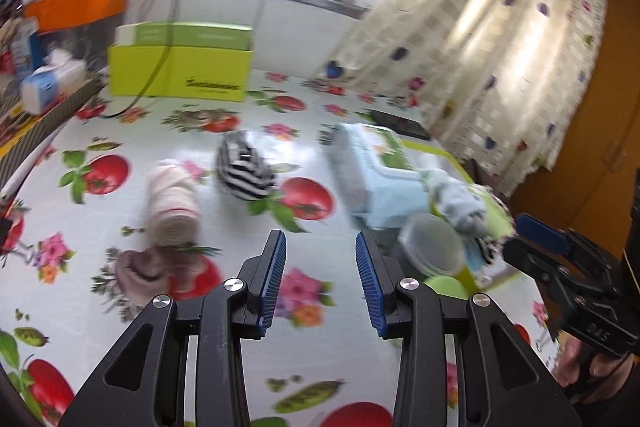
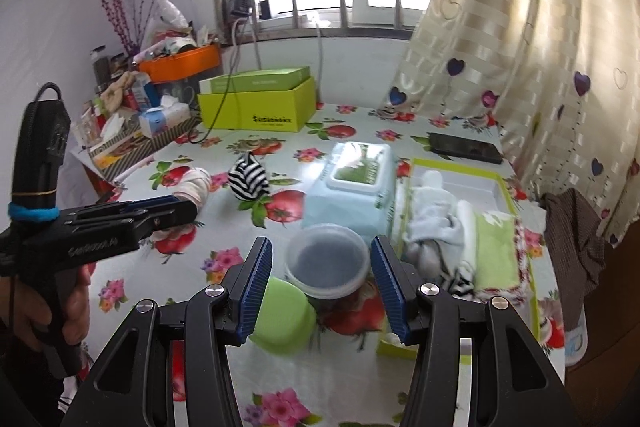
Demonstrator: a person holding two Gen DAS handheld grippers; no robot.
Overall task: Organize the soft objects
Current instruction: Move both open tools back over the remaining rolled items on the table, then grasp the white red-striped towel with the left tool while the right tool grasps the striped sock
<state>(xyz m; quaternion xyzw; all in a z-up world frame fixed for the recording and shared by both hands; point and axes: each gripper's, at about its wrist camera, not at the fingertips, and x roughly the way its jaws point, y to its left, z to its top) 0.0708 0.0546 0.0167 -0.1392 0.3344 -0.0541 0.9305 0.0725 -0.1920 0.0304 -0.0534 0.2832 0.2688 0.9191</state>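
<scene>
Above the tablecloth (image 1: 100, 131), both claws agape: left claw (image 1: 321, 271), right claw (image 2: 322, 281).

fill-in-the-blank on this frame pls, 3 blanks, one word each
1. The rolled sock lying loose on the tablecloth has black and ___ stripes.
2. The round clear plastic tub stands beside a lime ___ lid.
3. Both the left tool and the right tool hold ___.

Missing: white; green; nothing
</scene>
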